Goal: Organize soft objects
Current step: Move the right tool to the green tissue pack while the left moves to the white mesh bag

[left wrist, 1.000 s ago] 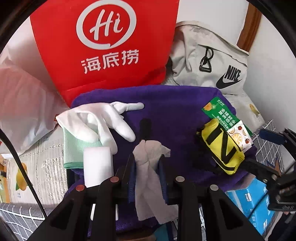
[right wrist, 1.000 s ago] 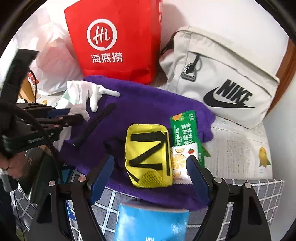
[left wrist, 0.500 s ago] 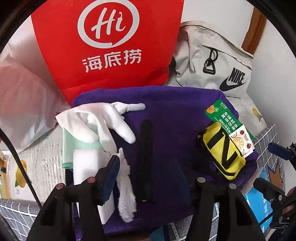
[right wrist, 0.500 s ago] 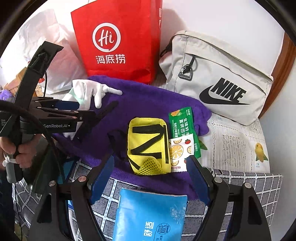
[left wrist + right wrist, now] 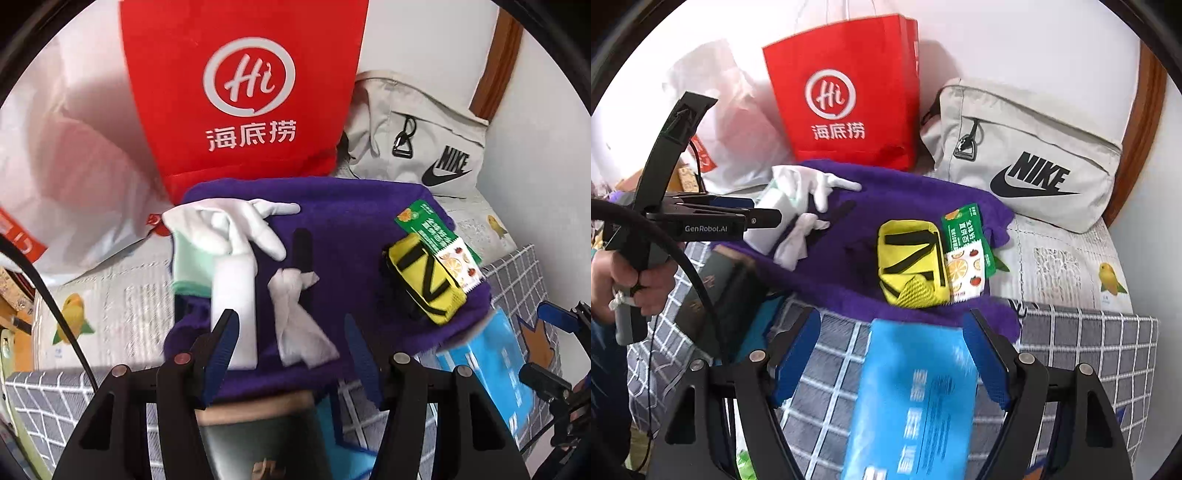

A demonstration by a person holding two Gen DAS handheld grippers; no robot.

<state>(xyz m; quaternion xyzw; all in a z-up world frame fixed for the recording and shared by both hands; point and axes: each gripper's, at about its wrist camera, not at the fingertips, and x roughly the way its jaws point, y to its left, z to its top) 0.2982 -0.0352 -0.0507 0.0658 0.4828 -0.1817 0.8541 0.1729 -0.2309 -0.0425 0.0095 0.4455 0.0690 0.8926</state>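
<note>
Purple fleece towel (image 5: 354,221) lies spread on a surface covered with grey checked cloth (image 5: 1082,343); the soft items sit on it.

Left to right on the towel:
- pale green folded cloth (image 5: 188,266) at the left edge, with a white cotton glove (image 5: 229,225) lying over it, fingers towards the right;
- white rectangular foam block (image 5: 236,291), touching the glove's lower edge;
- crumpled white tissue (image 5: 295,321), lying loose just right of the block, its top end over a black strap (image 5: 303,247);
- yellow pouch with black straps (image 5: 424,280) near the right edge, touching a green snack packet (image 5: 428,225).

Behind the towel: red paper bag with white "Hi" logo (image 5: 243,88), then a grey Nike bag (image 5: 436,147) to its right. A blue plastic pack (image 5: 916,398) lies on the checked cloth at the towel's near edge.

Left gripper (image 5: 291,350): jaws about half apart, nothing between the pads; the tissue lies beyond the tips, untouched. In the right wrist view a hand (image 5: 639,280) grips its handle.

Right gripper (image 5: 892,354): jaws wide, empty, over the blue pack and apart from the pouch.
</note>
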